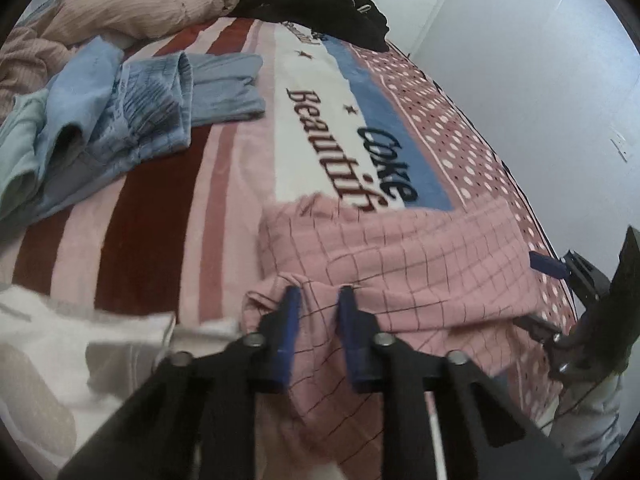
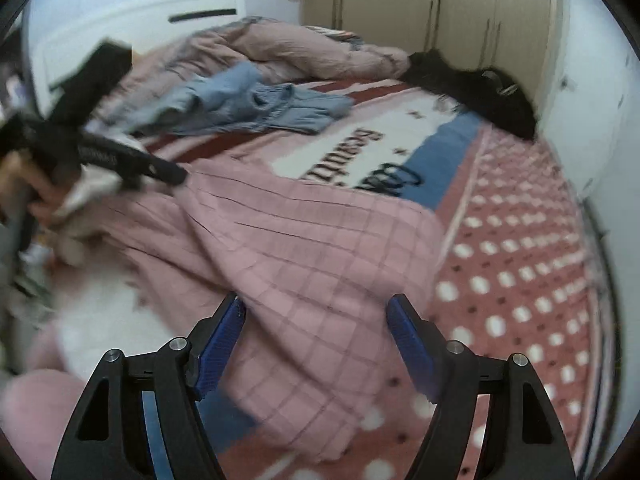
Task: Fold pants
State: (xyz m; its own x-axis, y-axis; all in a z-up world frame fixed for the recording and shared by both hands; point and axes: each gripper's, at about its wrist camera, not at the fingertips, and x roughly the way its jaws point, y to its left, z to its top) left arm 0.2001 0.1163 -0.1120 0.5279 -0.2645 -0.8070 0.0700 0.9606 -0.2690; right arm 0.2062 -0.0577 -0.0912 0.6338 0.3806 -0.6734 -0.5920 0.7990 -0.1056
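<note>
The pink checked pants (image 1: pixel 420 256) lie crumpled on the striped blanket (image 1: pixel 160 220) near the bed's front edge. My left gripper (image 1: pixel 318 292) is shut on a bunched fold at their near left edge, and the cloth runs between the blue pads. In the right wrist view that gripper (image 2: pixel 160 170) shows blurred at the left end of the pants (image 2: pixel 304 240), with a hand behind it. My right gripper (image 2: pixel 316 300) hangs open just over the near part of the pants, its fingers wide apart and gripping nothing. One of its blue pads (image 1: pixel 546 264) shows at the pants' right edge.
Blue garments (image 1: pixel 152 100) lie heaped at the left of the bed, and a black garment (image 1: pixel 320 4) lies at the far end. A pink duvet (image 1: pixel 120 12) is piled by the headboard (image 2: pixel 140 12). White cloth (image 1: pixel 60 340) lies near left. Wardrobe doors (image 2: pixel 440 20) stand behind.
</note>
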